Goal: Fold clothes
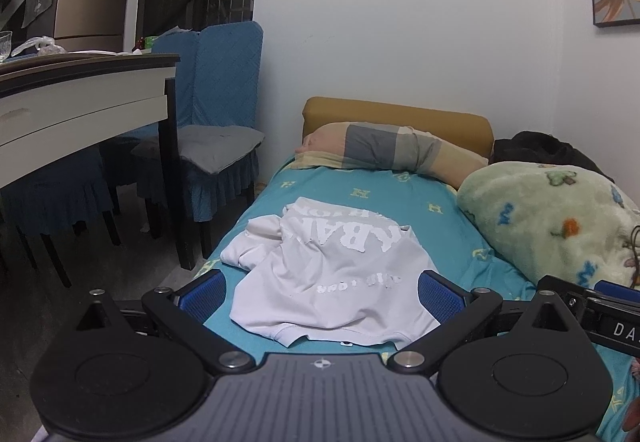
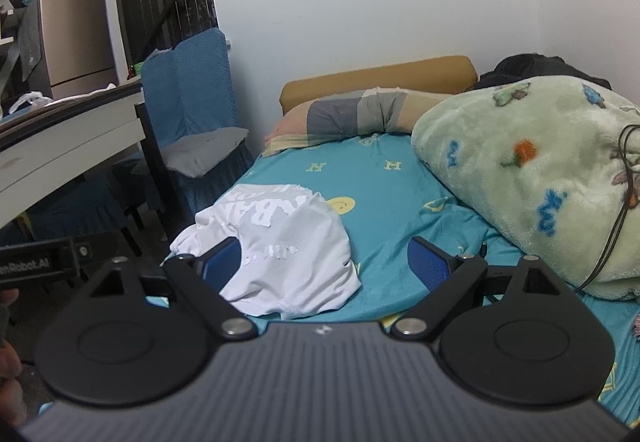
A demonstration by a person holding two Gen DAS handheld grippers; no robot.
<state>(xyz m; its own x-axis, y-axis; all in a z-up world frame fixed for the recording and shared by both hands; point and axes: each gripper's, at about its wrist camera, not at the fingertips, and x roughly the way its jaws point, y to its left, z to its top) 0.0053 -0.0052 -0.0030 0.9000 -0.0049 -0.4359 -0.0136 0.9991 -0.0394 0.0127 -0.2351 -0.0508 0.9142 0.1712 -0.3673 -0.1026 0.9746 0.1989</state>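
Garment: white T-shirt (image 1: 332, 274), crumpled, printed lettering showing, lying on the teal bedsheet (image 1: 440, 242); at 12 o'clock from the left gripper (image 1: 320, 296), 11 o'clock from the right gripper (image 2: 326, 262).
Left jaws: spread wide, nothing between the pads.
Right jaws: spread wide, empty.
Handling: light, limp knit; likely to sag and bunch, not slip.
Hold: judged best at the near hem, one corner per gripper, then lift and spread flat.
Hazard: fleece blanket (image 2: 540, 178) at 2 o'clock, near the shirt.

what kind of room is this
Probably a small bedroom in a lived-in home: a bed with a pillow and fleece blanket, and a table alongside.
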